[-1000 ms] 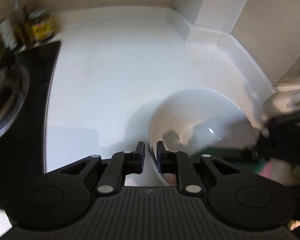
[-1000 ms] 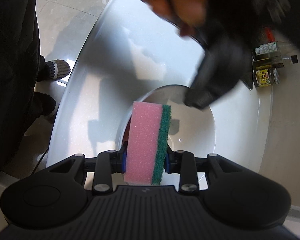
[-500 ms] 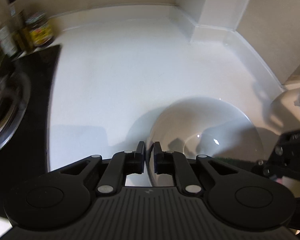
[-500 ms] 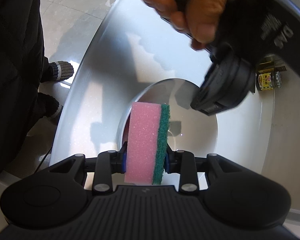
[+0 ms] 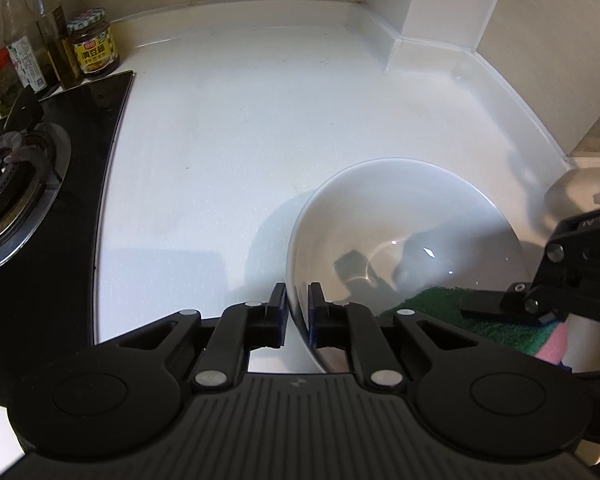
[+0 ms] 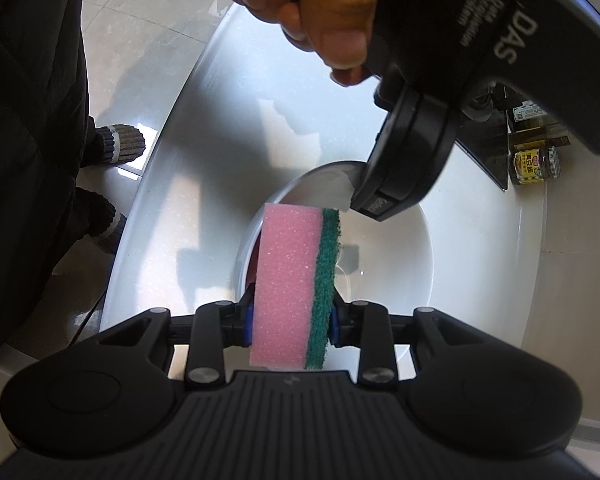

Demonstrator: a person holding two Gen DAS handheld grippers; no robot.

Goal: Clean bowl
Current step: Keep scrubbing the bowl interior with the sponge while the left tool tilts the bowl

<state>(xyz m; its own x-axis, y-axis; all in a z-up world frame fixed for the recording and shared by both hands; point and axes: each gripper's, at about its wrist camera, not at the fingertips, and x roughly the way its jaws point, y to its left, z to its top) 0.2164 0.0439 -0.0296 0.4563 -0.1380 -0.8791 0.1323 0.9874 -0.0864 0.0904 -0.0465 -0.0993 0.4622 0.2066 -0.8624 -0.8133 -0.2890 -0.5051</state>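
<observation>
Bowl (image 5: 404, 216): white, glossy, round, smooth-glazed; it sits on the white bench (image 5: 236, 136), to the right of the black glass hob (image 5: 80, 184).

Left hand-held gripper (image 5: 298, 312): its jaws have just been closing and now clamp the near rim of the bowl, one finger outside the wall and one inside. The fingers are matte black with blue pads. A bare hand (image 6: 320, 12) holds its handle, seen from the right wrist camera.

Right hand-held gripper (image 6: 292, 316): clenched on a sponge (image 6: 296, 284), which stands on edge between the pads. The sponge is a rectangular block of porous pink foam with a coarse green scouring layer on its right face. It hangs over the near rim of the bowl; whether it touches the glaze cannot be told.

Background: a labelled glass jar (image 5: 94, 42) and bottles (image 5: 40, 32) stand against the back wall beside the hob's round metal burner (image 5: 12, 176).
</observation>
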